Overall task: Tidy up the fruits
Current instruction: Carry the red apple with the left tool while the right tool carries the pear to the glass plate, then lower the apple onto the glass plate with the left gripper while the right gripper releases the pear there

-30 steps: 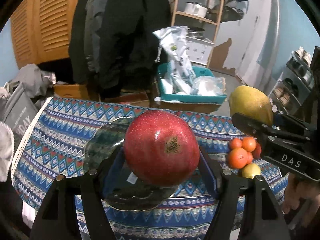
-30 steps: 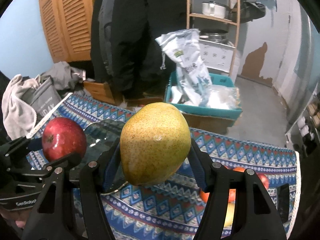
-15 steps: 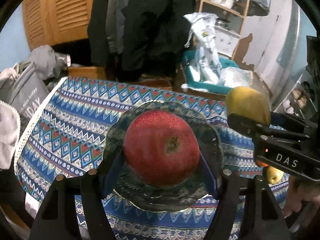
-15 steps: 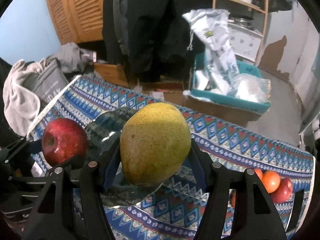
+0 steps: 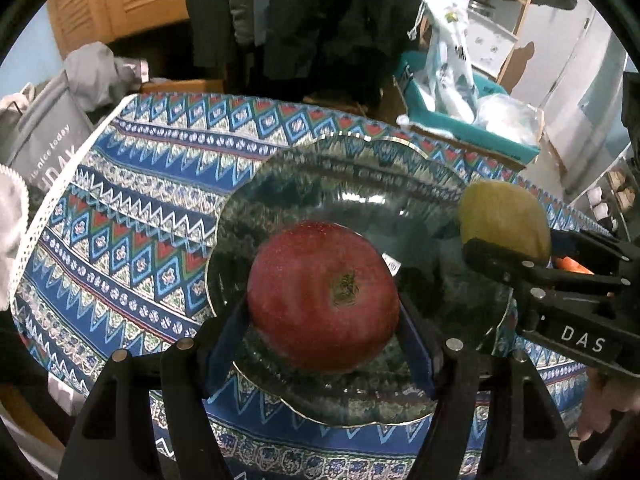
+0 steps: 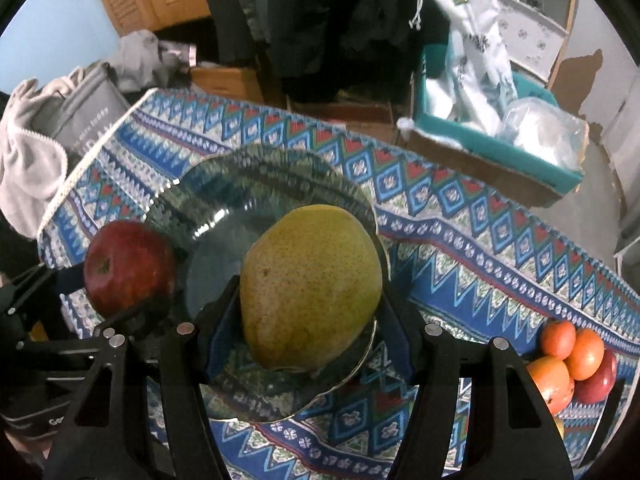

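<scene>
The left gripper [image 5: 323,334] clamps a red apple [image 5: 322,295] over the glass plate [image 5: 320,184]; the right gripper [image 6: 310,334] clamps a pear [image 6: 310,289] above the same plate. Loose oranges [image 6: 572,346] lie on the tablecloth [image 6: 480,248] at four o'clock.

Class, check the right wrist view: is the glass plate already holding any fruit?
No. The glass plate is bare; the pear sits clamped in the right hand-held gripper.

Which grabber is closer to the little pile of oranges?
Right. The right gripper, clamping the pear, sits beside the oranges; the left gripper, gripping the red apple, is farther away.
</scene>
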`<state>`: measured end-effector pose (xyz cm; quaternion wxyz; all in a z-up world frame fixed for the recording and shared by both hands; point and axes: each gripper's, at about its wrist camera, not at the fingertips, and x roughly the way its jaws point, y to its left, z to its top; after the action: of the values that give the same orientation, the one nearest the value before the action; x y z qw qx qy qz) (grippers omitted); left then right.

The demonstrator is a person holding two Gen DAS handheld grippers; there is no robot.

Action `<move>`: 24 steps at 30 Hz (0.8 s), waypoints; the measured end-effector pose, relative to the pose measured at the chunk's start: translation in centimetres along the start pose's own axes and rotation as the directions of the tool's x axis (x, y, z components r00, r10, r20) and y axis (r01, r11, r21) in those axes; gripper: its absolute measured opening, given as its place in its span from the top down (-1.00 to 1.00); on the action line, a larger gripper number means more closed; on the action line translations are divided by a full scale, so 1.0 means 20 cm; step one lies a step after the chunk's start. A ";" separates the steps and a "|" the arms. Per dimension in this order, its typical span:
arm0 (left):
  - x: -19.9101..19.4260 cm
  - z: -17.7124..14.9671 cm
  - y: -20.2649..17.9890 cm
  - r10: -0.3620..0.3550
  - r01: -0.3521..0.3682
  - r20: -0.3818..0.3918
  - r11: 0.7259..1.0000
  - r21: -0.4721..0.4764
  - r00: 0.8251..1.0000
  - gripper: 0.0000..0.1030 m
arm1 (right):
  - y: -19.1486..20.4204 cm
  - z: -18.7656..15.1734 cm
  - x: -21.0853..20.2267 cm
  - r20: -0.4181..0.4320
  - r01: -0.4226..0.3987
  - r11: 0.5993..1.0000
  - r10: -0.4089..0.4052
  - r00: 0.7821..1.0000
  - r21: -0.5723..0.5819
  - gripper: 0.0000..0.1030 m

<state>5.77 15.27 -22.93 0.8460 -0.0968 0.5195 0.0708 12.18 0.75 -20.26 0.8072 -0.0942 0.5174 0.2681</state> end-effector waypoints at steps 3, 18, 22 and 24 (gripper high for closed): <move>0.04 -0.02 0.01 0.008 -0.008 -0.023 1.000 -0.001 1.000 -0.43 | 0.00 -0.01 0.04 -0.023 0.000 1.000 0.000 1.000 -0.004 -0.24; 0.19 -0.07 0.02 0.026 -0.028 -0.153 1.000 -0.010 0.988 -0.43 | 0.00 -0.05 0.13 -0.100 -0.006 1.000 0.004 0.995 -0.018 -0.24; 0.14 -0.06 -0.02 0.042 -0.040 -0.087 0.999 0.031 0.995 -0.43 | 0.00 -0.05 0.15 -0.117 -0.022 1.000 0.020 0.993 -0.011 -0.24; 0.12 -0.06 -0.04 0.042 -0.039 -0.069 0.998 0.047 0.997 -0.54 | 0.00 -0.05 0.14 -0.112 -0.021 1.000 0.019 0.994 -0.012 -0.24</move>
<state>6.01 14.29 -25.43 0.8278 -0.0696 0.5520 0.0727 12.32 1.18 -23.25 0.7737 -0.1090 0.5609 0.2737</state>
